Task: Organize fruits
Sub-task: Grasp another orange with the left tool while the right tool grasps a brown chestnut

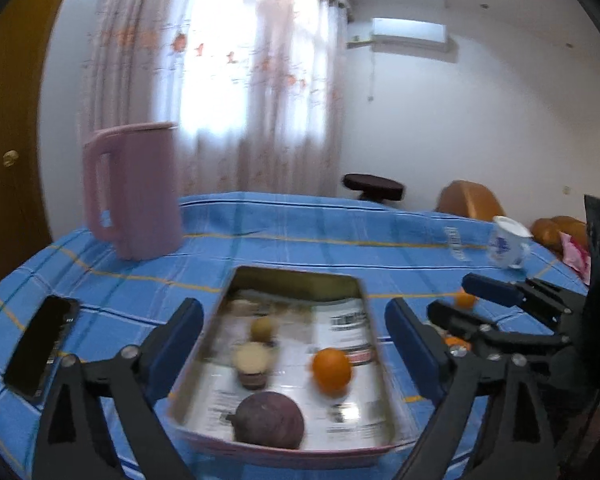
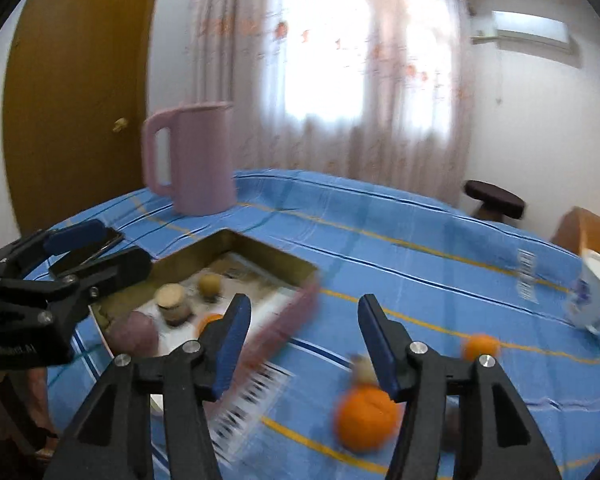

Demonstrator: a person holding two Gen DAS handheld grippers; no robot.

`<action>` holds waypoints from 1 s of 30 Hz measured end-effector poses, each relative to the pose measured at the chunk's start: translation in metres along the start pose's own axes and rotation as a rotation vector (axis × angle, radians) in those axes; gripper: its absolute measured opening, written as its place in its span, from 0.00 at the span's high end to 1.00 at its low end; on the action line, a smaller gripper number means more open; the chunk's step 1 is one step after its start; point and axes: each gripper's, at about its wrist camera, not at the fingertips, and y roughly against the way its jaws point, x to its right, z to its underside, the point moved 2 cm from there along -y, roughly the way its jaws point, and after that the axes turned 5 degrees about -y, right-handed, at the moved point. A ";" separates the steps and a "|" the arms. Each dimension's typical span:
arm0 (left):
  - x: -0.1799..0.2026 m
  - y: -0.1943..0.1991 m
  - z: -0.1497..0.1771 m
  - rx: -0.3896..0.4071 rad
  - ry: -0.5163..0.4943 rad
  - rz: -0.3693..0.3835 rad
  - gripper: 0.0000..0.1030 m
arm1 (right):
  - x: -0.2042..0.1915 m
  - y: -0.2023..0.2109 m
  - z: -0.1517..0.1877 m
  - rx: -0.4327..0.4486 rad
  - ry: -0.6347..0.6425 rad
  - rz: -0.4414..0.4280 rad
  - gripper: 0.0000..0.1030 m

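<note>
A metal tray [image 1: 296, 280] with pink rim sits on the blue tablecloth. In it lie an orange [image 1: 331, 371], a dark purple fruit [image 1: 269, 420], a tan round fruit [image 1: 263, 329] and a tan-topped brown item [image 1: 253, 364]. My left gripper [image 1: 294, 352] is open and empty, its fingers either side of the tray. My right gripper [image 2: 304, 344] is open and empty, right of the tray [image 2: 300, 300]. A large orange [image 2: 365, 418] lies on the cloth by its right finger, with a small tan fruit [image 2: 362, 368] behind it and a small orange [image 2: 481, 347] farther right.
A pink pitcher [image 1: 134, 192] stands at the back left. A black phone [image 1: 40, 346] lies at the left. A white and blue mug [image 1: 508, 244] is tipped at the right. A clear glass [image 2: 526, 274] stands near it. Chairs and a stool stand beyond the table.
</note>
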 end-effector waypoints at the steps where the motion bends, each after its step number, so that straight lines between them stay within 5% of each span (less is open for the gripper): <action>1: 0.008 -0.002 -0.001 -0.003 -0.015 0.015 0.08 | 0.014 0.009 0.004 0.001 -0.018 0.020 0.42; 9: 0.079 -0.025 0.002 -0.070 -0.119 0.149 0.08 | 0.116 0.044 0.038 -0.039 -0.219 0.239 0.40; 19: 0.126 -0.056 0.015 -0.188 -0.197 0.223 0.09 | 0.128 0.028 0.059 -0.186 -0.241 0.177 0.40; 30: 0.147 -0.087 0.027 -0.351 -0.219 0.309 0.31 | 0.130 0.010 0.072 -0.282 -0.265 0.159 0.51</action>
